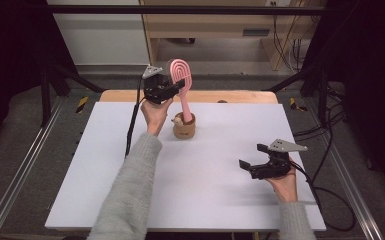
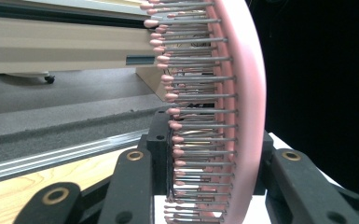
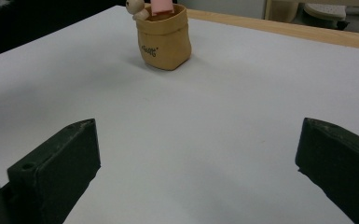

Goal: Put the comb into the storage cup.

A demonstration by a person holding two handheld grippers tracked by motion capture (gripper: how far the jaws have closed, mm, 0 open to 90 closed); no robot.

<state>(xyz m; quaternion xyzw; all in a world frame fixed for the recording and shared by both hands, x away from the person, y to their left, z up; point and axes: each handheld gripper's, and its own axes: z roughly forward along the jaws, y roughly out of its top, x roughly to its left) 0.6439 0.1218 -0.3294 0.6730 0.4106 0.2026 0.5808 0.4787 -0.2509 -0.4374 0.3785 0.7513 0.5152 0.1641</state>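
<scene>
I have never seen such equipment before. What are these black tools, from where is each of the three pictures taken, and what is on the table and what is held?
There is no robot arm here. A person holds a two-jaw hand tool in each hand. The high view looks down on the white table from above the person's side. The other two pictures come from small cameras riding on each tool, looking along its black jaws.

The left gripper has its jaws shut on the head of a pink hairbrush; in the left gripper view its metal bristles show very close. The brush handle stands in a small tan pot with a little figure at its rim.

The right gripper is near the table's right side, jaws open and holding nothing, facing the pot.
</scene>
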